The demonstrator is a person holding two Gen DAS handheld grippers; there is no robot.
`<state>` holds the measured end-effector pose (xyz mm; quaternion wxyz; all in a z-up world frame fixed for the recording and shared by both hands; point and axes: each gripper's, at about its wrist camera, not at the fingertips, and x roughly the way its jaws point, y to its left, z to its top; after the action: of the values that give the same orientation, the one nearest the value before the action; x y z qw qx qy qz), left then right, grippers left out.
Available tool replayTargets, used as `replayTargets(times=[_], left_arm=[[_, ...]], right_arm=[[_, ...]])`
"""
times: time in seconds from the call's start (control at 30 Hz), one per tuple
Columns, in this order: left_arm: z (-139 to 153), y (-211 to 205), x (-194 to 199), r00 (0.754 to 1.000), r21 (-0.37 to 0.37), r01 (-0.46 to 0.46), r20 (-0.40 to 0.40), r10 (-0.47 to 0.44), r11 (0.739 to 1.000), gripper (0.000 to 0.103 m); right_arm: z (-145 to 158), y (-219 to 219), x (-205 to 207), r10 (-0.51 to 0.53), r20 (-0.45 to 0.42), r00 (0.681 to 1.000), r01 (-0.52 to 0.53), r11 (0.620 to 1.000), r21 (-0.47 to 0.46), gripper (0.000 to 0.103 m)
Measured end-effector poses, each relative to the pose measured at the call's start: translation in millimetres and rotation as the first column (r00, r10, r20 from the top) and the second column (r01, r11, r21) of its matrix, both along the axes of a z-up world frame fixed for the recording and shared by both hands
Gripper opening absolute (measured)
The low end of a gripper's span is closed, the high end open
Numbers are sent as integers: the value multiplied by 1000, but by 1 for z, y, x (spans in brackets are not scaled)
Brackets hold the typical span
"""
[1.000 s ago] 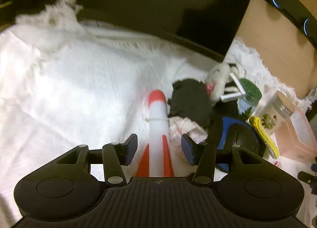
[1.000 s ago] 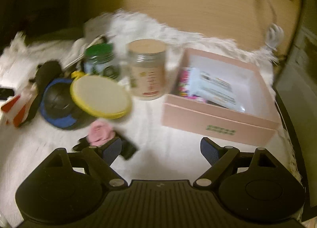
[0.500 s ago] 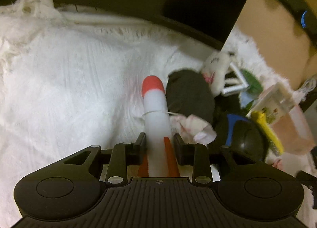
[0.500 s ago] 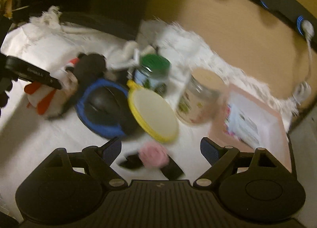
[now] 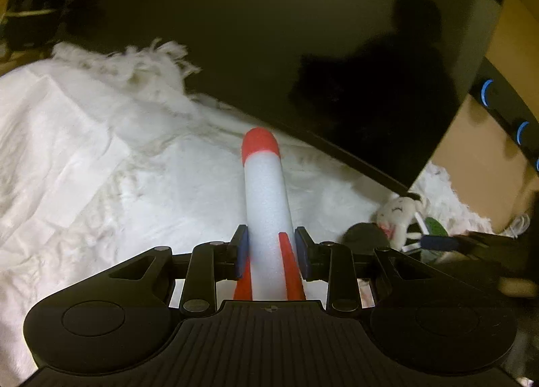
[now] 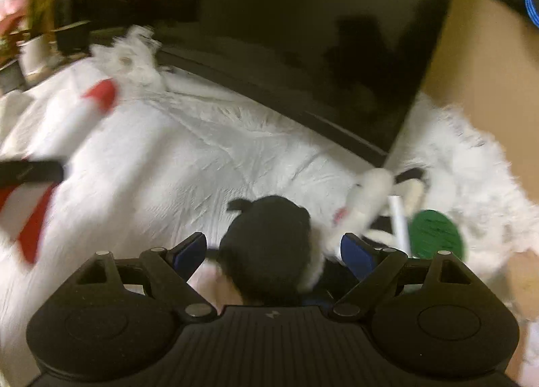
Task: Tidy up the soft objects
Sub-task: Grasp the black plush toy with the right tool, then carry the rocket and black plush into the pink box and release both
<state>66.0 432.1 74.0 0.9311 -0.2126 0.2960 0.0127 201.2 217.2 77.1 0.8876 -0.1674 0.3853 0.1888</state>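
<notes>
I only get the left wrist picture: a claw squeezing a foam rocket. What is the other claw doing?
Observer: The right gripper is open, its fingers on either side of a black plush toy, not closed on it.
Operator: Is anything hiding under that toy?
Observer: A pale pink cloth peeks out beneath it, close to the gripper's base.
</notes>
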Motion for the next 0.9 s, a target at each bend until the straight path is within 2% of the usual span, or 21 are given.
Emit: replayTargets(times=[0.1, 0.2, 0.27, 0.3, 0.37, 0.5, 0.67, 0.9], left_arm=[[-6, 6, -5, 1000, -12, -13, -19, 13, 1000, 33], [-8, 7, -3, 999, -10, -10, -37, 10, 1000, 33], [-7, 5, 3, 999, -6, -1, -36, 1, 1000, 33], [-6, 4, 7, 999, -1, 6, -35, -6, 1000, 33], [-1, -2, 18, 999, 10, 21, -27, -21, 1000, 33], [17, -17, 39, 998, 19, 56, 9, -56, 998, 33], [46, -50, 62, 990, 52, 125, 62, -128, 991, 33], [86, -123, 87, 953, 89, 264, 132, -274, 960, 33]], right_arm=[[-22, 15, 26, -64, -63, 996, 62, 997, -35, 88], [-25, 25, 27, -35, -60, 998, 32, 998, -51, 87], [-22, 30, 23, 28, -68, 997, -33, 997, -70, 61], [-20, 31, 18, 49, -41, 998, -53, 994, -94, 60], [-12, 27, 13, 79, -34, 996, -81, 994, -79, 57], [20, 4, 7, 58, -3, 998, -58, 998, 22, 55], [81, -42, -3, 1, 92, 996, -13, 991, 136, 54], [161, -145, -18, -161, 251, 954, 99, 965, 243, 54]])
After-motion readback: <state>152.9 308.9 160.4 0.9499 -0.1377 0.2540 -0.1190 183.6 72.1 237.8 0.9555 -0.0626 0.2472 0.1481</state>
